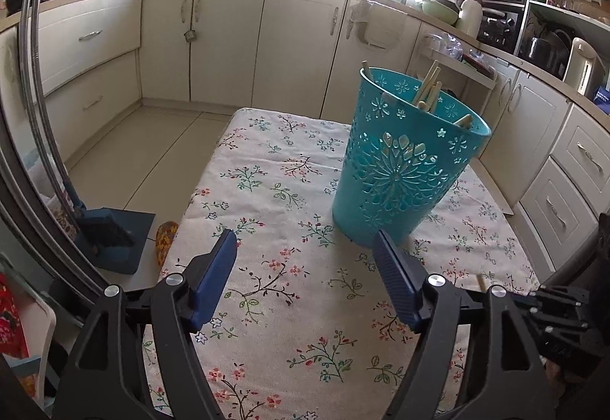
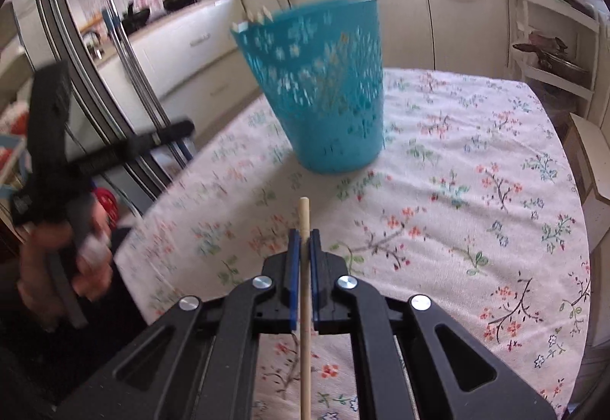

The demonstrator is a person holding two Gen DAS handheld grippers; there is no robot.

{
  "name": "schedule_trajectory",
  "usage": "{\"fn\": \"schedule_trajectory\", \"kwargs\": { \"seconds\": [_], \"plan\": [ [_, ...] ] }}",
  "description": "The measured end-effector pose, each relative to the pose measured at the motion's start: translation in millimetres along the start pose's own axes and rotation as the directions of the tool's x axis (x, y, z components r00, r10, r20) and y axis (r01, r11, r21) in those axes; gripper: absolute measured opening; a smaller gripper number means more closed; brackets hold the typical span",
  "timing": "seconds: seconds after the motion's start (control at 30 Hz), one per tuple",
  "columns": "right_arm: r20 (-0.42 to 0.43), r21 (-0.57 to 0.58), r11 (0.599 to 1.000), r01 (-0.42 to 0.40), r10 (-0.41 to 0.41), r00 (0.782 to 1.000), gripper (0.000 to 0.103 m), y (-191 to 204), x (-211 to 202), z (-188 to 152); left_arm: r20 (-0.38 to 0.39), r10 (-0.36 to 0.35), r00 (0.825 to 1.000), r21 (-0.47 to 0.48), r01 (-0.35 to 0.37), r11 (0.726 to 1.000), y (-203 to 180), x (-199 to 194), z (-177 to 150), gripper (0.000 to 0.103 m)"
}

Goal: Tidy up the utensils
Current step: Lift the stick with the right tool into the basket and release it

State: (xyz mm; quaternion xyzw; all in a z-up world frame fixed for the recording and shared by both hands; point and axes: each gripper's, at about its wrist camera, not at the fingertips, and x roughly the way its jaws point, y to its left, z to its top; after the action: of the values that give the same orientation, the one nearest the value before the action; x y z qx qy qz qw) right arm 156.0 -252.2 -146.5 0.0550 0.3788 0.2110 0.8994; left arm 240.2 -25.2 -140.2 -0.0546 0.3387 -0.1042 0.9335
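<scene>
A teal perforated basket (image 1: 404, 161) stands upright on the floral tablecloth (image 1: 282, 214) and holds several wooden chopsticks (image 1: 429, 84). My left gripper (image 1: 305, 252) is open and empty, just in front of the basket's base. My right gripper (image 2: 304, 241) is shut on one wooden chopstick (image 2: 304, 290), which runs along the fingers and sticks out past the tips, above the cloth and short of the blurred basket (image 2: 324, 92). The left gripper's body (image 2: 57, 161) shows at the left in the right wrist view. The tip of the held chopstick (image 1: 482, 282) shows at the right.
Kitchen cabinets (image 1: 228, 39) and a counter run around the room. A dustpan and brush (image 1: 110, 233) stand on the floor left of the table. A shelf rack (image 2: 553, 50) stands right of the table. A metal pole (image 2: 126, 50) leans at the left.
</scene>
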Motion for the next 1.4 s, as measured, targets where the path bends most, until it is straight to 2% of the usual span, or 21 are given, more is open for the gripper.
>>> {"fn": "schedule_trajectory", "kwargs": {
  "seconds": [0.2, 0.43, 0.63, 0.8, 0.93, 1.07, 1.23, 1.4],
  "plan": [
    [0.125, 0.031, 0.996, -0.089, 0.085, 0.989, 0.006, 4.5, -31.9, 28.4, -0.009, -0.004, 1.0, 0.019, 0.004, 1.0, -7.4, -1.9, -3.0, 0.074],
    [0.279, 0.001, 0.985, -0.173, 0.166, 0.946, 0.006, 15.6, -64.1, 81.8, -0.014, -0.012, 1.0, 0.012, 0.012, 1.0, -8.8, -4.4, -2.5, 0.076],
    [0.368, -0.039, 0.982, -0.182, 0.184, 0.912, 0.006, 21.4, -81.9, 128.0, -0.023, -0.008, 1.0, -0.013, 0.007, 1.0, -2.5, -2.9, -2.9, 0.076],
    [0.432, -0.054, 0.987, -0.15, 0.158, 0.888, 0.006, 22.8, -90.3, 172.1, -0.028, -0.009, 1.0, -0.025, 0.009, 1.0, 1.5, -2.6, -4.3, 0.076],
    [0.463, -0.061, 0.991, -0.12, 0.134, 0.876, 0.006, 25.1, -93.7, 194.7, -0.029, -0.013, 0.999, -0.037, 0.012, 0.999, 5.4, -2.6, -4.3, 0.077],
    [0.472, -0.061, 0.996, -0.068, 0.089, 0.877, 0.006, 23.7, -86.8, 209.5, -0.032, -0.016, 0.999, -0.05, 0.015, 0.999, 8.2, -2.5, -4.5, 0.077],
    [0.423, -0.061, 0.998, 0.0, 0.025, 0.906, 0.006, 19.1, -57.8, 208.7, -0.032, -0.012, 0.999, -0.048, 0.01, 0.999, 8.8, -6.3, -2.4, 0.077],
    [0.355, -0.046, 0.998, 0.039, -0.02, 0.935, 0.006, 10.3, -31.1, 190.9, -0.026, 0.007, 1.0, -0.042, -0.009, 0.999, 8.5, -15.1, 0.4, 0.081]
  ]
}}
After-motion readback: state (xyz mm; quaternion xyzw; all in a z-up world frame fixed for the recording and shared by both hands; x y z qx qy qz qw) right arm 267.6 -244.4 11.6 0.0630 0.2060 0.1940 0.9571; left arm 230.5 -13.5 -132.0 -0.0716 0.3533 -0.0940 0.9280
